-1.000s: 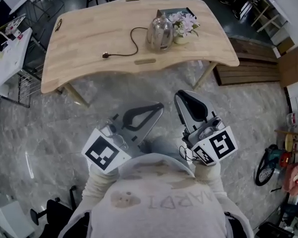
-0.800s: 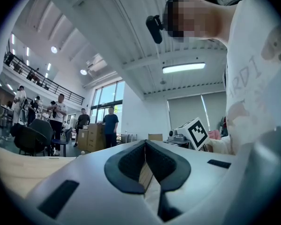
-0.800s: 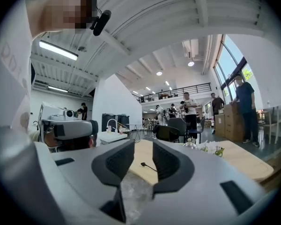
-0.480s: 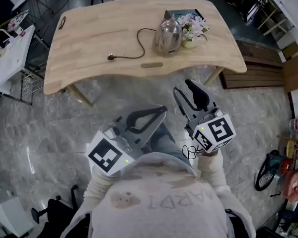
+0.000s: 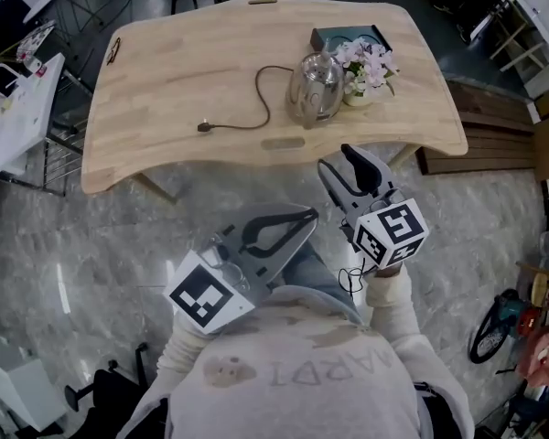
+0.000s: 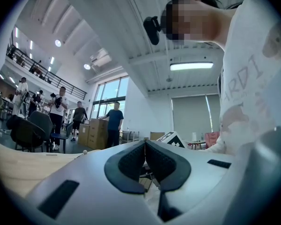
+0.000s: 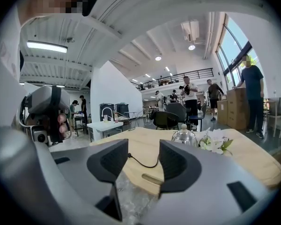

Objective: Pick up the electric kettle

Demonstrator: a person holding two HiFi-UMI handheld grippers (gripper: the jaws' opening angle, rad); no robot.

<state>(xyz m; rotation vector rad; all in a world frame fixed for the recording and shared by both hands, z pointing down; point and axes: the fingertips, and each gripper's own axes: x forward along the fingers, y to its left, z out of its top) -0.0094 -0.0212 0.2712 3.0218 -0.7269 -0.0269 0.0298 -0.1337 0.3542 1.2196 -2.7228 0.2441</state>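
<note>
Head view: electric kettle [image 5: 316,90] stands on the tabletop's [image 5: 165,71] right half toward the near edge, well apart from the right tool [image 5: 346,165], whose empty jaws are opening wide; advise squaring them on the kettle before closing; left tool [image 5: 304,216] shut, empty.

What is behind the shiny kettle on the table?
Behind the kettle stand pale flowers and a dark flat thing, partly hidden by them; its kind is unclear.
</note>
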